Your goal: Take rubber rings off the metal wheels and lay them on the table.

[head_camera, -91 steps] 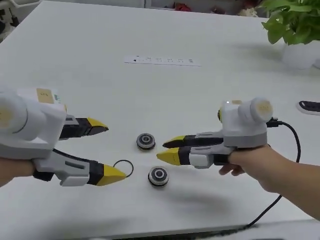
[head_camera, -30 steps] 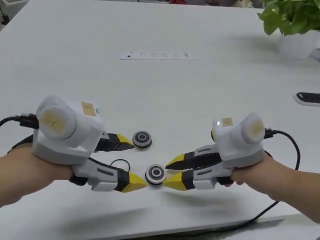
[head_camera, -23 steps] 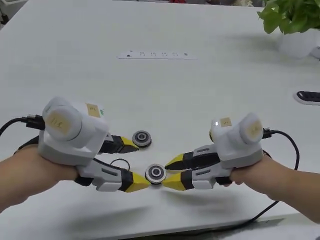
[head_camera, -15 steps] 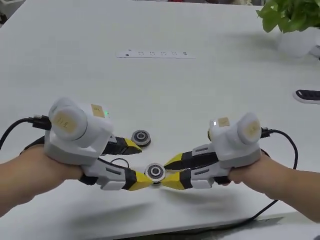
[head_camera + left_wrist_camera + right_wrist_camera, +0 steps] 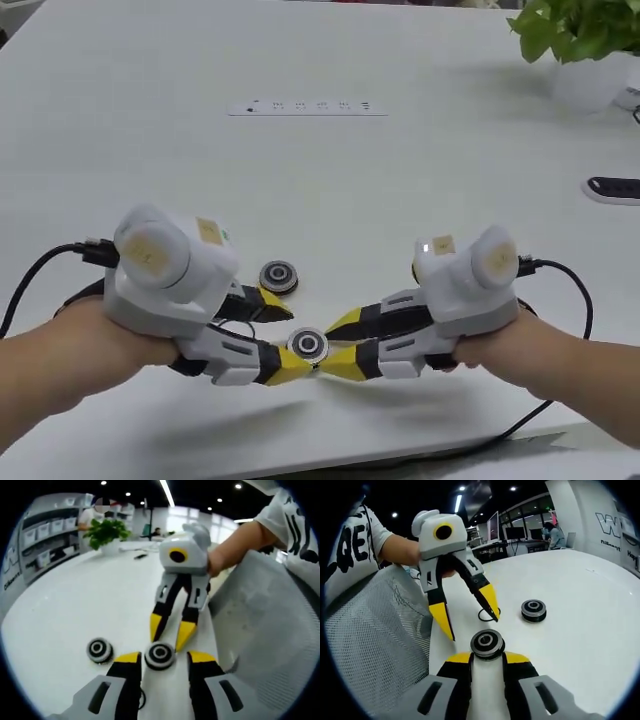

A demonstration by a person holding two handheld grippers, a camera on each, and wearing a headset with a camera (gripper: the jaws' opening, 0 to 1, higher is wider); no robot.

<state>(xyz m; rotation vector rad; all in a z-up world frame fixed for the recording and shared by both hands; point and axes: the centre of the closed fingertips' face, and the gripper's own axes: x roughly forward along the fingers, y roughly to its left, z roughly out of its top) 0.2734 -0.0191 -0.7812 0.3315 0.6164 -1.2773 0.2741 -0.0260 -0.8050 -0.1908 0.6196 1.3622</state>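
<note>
White tabletop (image 5: 400, 170) stretches away from the person, and close to its near edge lies a small metal wheel (image 5: 307, 344), flat, with a dark rim around a bright hub. A second wheel (image 5: 278, 277) of the same kind lies a little farther back and to the left, apart from the first. One loose rubber ring (image 5: 480, 615) lies flat on the tabletop, just beside the tip of one left jaw.

The two tongs meet at the near wheel from opposite sides. The left tongs (image 5: 473, 626) are spread wide; in the left gripper view the wheel sits between the yellow tips, very near one jaw and with a clear gap to the other. The right tongs (image 5: 168, 641) are also apart – their tips stand on both sides of the wheel, and I cannot tell if they touch it. Neither pair is clamped on anything.

The left hand (image 5: 110, 345) and the right hand (image 5: 500, 345) hold the grey bodies, and a black cable (image 5: 560, 400) runs from the right one over the table edge. Farther back lies a white power strip (image 5: 306, 107); at the far right stands a green plant (image 5: 570, 30) in a white pot (image 5: 590, 85), with a black power strip (image 5: 612, 187) nearer.
</note>
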